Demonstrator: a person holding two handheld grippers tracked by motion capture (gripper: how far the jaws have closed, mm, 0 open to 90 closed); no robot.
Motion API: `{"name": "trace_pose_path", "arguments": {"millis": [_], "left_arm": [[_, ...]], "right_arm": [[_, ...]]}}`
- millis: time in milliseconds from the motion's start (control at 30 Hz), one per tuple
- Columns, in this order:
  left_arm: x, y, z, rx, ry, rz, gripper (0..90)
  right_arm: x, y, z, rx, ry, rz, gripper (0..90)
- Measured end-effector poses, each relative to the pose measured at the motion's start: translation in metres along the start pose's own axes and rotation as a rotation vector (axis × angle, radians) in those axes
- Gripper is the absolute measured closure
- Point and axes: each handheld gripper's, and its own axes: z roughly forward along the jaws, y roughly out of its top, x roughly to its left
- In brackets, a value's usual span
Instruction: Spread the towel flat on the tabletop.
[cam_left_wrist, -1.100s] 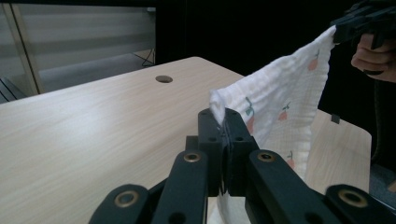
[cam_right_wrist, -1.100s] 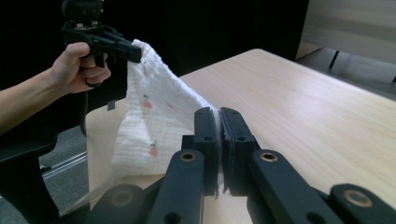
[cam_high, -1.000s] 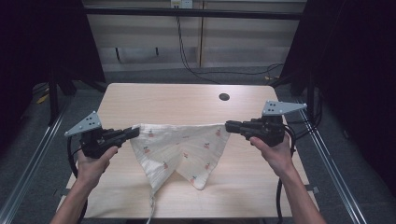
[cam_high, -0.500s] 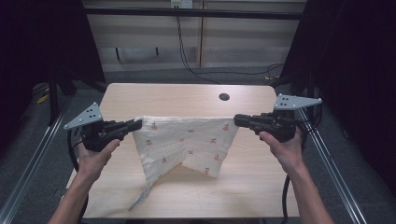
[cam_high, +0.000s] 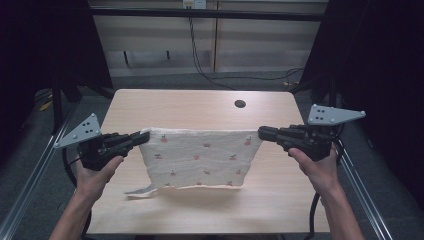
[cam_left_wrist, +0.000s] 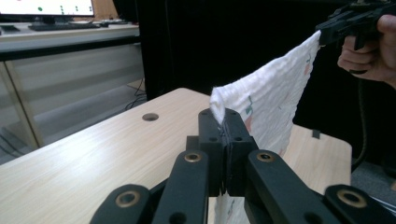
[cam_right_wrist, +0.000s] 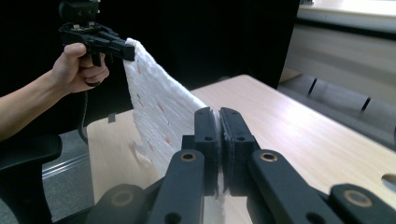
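1. Cloth, white with small red cherry prints, is what we hold stretched in the air above the bench, its top edge running level between our two grippers. Most of it hangs clear; a lower-left corner trails down to the bench surface.
2. Our bench is light wood with a round hole near its far edge, well apart from the cloth.
3. Our left gripper has its jaws closed tight on the cloth's upper left corner; in the left gripper view a tuft of cloth pokes out above them.
4. Our right gripper has its jaws clamped on the upper right corner, with cloth running from them to the other gripper.
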Motion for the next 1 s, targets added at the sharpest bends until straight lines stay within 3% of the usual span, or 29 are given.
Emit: {"name": "trace_pose_path", "arguments": {"millis": [100,200,367,400,433,633,667,800,1000], "left_arm": [[-0.006,0.006,-0.003,0.017,0.004,0.007,88.9],[-0.017,0.010,-0.006,0.006,-0.008,0.023,88.9],[-0.023,0.014,-0.008,0.003,-0.028,0.010,88.9],[-0.023,0.013,-0.005,-0.001,-0.015,0.007,88.9],[-0.021,0.010,0.005,0.026,-0.005,0.002,88.9],[-0.002,-0.009,0.033,0.081,-0.015,-0.049,88.9],[0.002,-0.014,0.040,0.096,-0.018,-0.059,88.8],[0.008,-0.022,0.048,0.100,-0.016,-0.089,88.7],[0.016,-0.038,0.063,0.157,0.001,-0.109,88.7]], "right_arm": [[0.011,0.004,-0.009,-0.015,-0.014,-0.037,86.7],[0.020,0.002,-0.018,-0.033,-0.022,-0.041,86.9],[0.030,0.001,-0.030,-0.044,-0.030,-0.049,86.9],[0.031,0.000,-0.032,-0.046,-0.036,-0.050,86.9],[0.031,-0.002,-0.034,-0.059,-0.035,-0.057,86.9],[0.011,-0.023,-0.027,-0.026,-0.067,-0.008,86.9],[0.001,-0.034,-0.021,0.001,-0.077,0.015,86.9],[-0.011,-0.044,-0.014,-0.002,-0.054,0.069,86.8],[-0.033,-0.054,0.002,0.042,-0.089,0.113,86.8]]}}
